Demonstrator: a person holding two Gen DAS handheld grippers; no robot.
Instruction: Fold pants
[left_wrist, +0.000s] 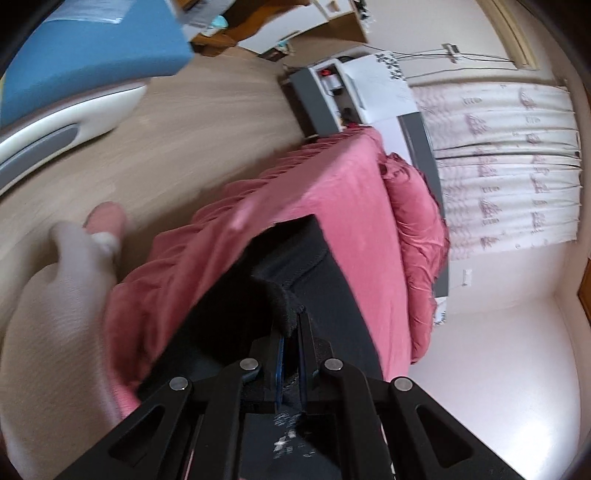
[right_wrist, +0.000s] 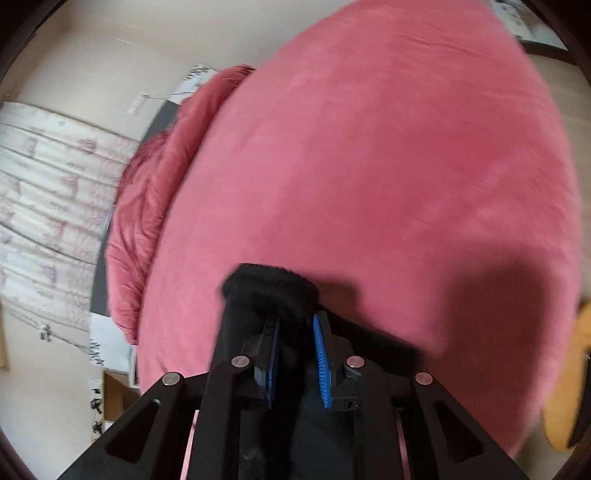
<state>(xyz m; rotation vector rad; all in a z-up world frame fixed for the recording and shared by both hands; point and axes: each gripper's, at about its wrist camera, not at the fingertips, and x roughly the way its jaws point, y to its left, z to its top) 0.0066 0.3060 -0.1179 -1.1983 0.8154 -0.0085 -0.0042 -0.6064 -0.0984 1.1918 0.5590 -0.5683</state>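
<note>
The black pants (left_wrist: 295, 280) are clamped in both tools and lie partly on the bed (left_wrist: 332, 192), which is covered by a pink sheet. In the left wrist view, a bunched fold of the black cloth sits between the blue-padded fingers of the left tool (left_wrist: 291, 328), which are drawn nearly together on it; ahead of the fingertips the pants spread as a flat dark panel across the sheet, and more dark cloth hangs down below and to the left of the tool. In the right wrist view, the right tool (right_wrist: 295, 325) grips a thick fuzzy edge of the pants (right_wrist: 269, 291) between its blue ribbed pads (right_wrist: 321, 365), which are closed onto the cloth with only its thickness between them; the cloth bulges just past the fingertips and drapes back under the tool. Ahead of the right tool the pink sheet fills most of the view, and a crumpled pink duvet (right_wrist: 147, 206) lies along the bed's far edge, to the left. Beyond the duvet hangs a white patterned curtain (right_wrist: 48, 199). To the left of the left tool are the person's leg (left_wrist: 62, 314) and foot over a pale wooden floor (left_wrist: 207, 122). Both views are motion-blurred.
</note>
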